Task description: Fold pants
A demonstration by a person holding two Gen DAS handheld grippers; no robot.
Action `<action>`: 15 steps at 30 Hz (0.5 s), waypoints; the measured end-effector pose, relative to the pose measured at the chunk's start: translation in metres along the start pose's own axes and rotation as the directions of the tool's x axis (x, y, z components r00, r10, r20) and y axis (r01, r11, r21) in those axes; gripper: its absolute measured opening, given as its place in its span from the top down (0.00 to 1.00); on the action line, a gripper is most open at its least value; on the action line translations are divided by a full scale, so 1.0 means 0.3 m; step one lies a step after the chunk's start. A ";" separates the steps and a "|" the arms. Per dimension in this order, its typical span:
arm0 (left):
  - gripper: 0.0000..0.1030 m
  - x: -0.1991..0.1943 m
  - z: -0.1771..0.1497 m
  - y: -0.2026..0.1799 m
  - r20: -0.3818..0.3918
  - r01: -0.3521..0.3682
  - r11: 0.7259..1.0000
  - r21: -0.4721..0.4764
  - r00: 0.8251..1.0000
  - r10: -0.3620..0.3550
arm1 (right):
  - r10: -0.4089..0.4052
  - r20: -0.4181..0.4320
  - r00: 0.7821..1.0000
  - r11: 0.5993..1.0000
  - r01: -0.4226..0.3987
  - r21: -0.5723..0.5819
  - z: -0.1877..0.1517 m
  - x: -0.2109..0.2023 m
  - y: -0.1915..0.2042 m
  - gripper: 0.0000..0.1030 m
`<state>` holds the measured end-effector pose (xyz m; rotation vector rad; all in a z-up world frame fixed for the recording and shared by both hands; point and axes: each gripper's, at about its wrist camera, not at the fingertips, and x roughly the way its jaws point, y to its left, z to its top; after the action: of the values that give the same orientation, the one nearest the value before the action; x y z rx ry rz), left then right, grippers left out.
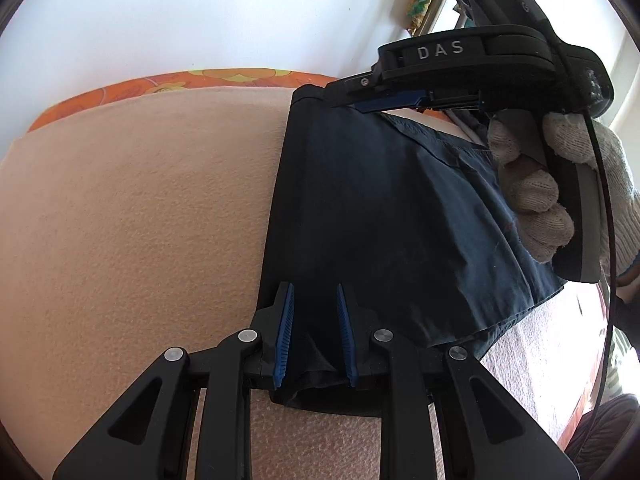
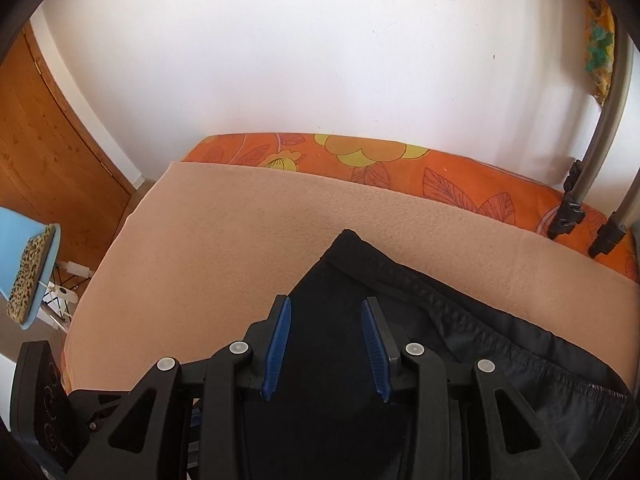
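Observation:
Dark navy pants lie folded on a peach blanket. My left gripper sits at their near edge, and a bunched fold of the fabric is pinched between its blue pads. A gloved hand holds my right gripper over the pants' far corner. In the right wrist view, the right gripper has its jaws apart. The pants lie under and between its pads, which do not press on the cloth.
The blanket covers an orange flowered sheet that runs along a white wall. A wooden door and a blue chair stand to the left. Metal tubes rise at the right.

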<state>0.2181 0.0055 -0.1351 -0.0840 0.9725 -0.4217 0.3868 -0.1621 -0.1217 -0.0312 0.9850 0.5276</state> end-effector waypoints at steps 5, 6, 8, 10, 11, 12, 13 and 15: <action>0.80 -0.007 -0.004 0.012 -0.001 0.024 1.000 -0.012 1.000 -0.024 | -0.040 -0.051 0.998 0.999 0.039 -0.008 0.050 0.123 0.008 0.64; 0.80 -0.010 -0.005 0.016 0.000 0.032 0.999 -0.018 0.999 -0.032 | -0.045 -0.065 0.997 0.999 0.045 0.002 0.061 0.146 -0.002 0.64; 0.80 -0.019 -0.004 0.031 0.002 0.049 0.998 -0.039 0.999 -0.049 | -0.053 -0.089 0.995 0.998 0.055 0.022 0.077 0.185 -0.019 0.64; 0.78 -0.033 -0.005 0.049 0.009 0.069 0.995 -0.070 0.998 -0.068 | -0.059 -0.099 0.993 0.997 0.063 0.037 0.085 0.205 -0.025 0.64; 0.67 -0.040 -0.005 0.060 0.014 0.079 0.993 -0.086 0.997 -0.078 | -0.065 -0.103 0.993 0.996 0.070 0.046 0.091 0.206 -0.024 0.64; 0.59 -0.047 -0.007 0.067 0.020 0.076 0.992 -0.096 0.997 -0.075 | -0.077 -0.112 0.991 0.995 0.084 0.058 0.095 0.200 -0.020 0.63; 0.48 -0.052 -0.009 0.073 0.023 0.070 0.992 -0.106 0.997 -0.068 | -0.089 -0.123 0.988 0.993 0.099 0.071 0.099 0.192 -0.013 0.62; 0.48 -0.053 -0.011 0.083 0.020 0.095 0.986 -0.134 0.995 -0.093 | -0.071 -0.152 0.986 0.992 0.086 0.095 0.103 0.177 0.009 0.53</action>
<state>0.2152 0.0350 -0.1309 -0.2560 0.9851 -0.4410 0.4331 -0.1299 -0.1462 -0.0187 1.1499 0.4064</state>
